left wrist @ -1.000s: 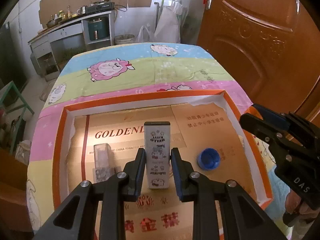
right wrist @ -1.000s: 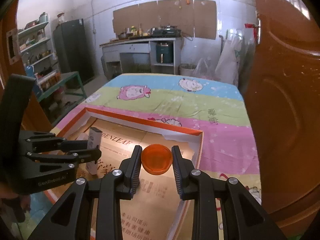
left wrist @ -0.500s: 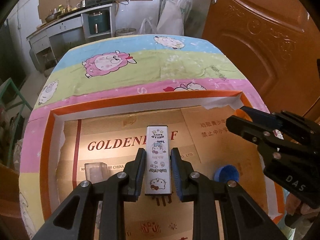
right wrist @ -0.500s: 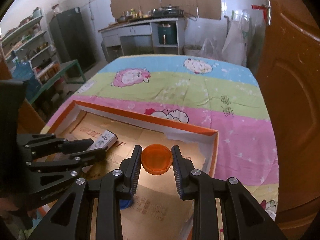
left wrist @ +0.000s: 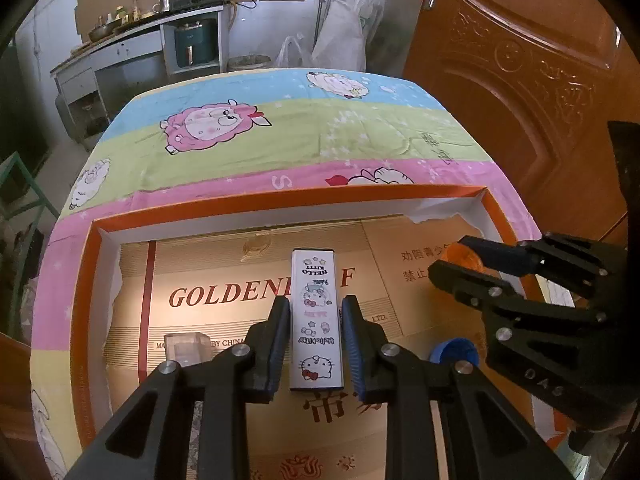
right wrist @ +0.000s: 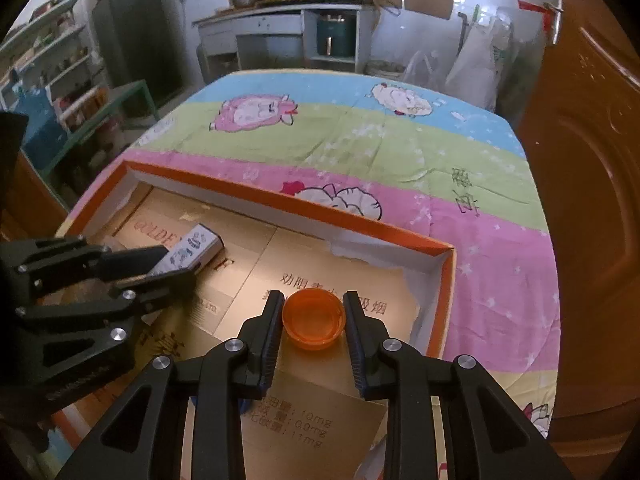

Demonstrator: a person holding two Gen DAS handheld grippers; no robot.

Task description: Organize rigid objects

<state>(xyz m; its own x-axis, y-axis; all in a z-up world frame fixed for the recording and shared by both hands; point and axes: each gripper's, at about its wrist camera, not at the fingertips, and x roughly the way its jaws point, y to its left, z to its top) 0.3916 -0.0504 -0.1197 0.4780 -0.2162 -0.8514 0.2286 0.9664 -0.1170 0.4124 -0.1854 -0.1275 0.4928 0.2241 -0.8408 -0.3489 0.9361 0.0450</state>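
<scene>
**Currently: Both Claws Loaded Above the Orange-Rimmed Tray**

Presently, in the left wrist view, the left claw [left wrist: 316, 304] is clamped on the Hello Kitty box [left wrist: 317, 320]. Its two pads press the long sides of the box near the close end. The box points toward 12 o'clock, printed face up, low over the cardboard liner [left wrist: 224, 264]. Whether its underside touches the liner cannot be told.

At 9 o'clock from the left claw, a clear plastic block [left wrist: 186, 346] stands on the liner. At 3 o'clock, a blue cap [left wrist: 454, 350] lies on the liner, partly hidden behind the right claw body.

In the right wrist view, the right claw [right wrist: 314, 300] is clamped on the orange cap [right wrist: 314, 322]. The cap sits between the pads with its open side up. It is held above the liner, near the tray corner at 2 o'clock. In this view the left claw and the box appear at 9 o'clock.

The liner covers the floor of the tray [left wrist: 280, 200], which has an orange rim and white inner walls. The tray rests on the table [left wrist: 280, 140], which carries a striped cloth with cartoon sheep.

Beyond the table, a kitchen unit [left wrist: 152, 40] stands at 11 o'clock. A wooden door [left wrist: 520, 80] stands at 2 o'clock.
</scene>
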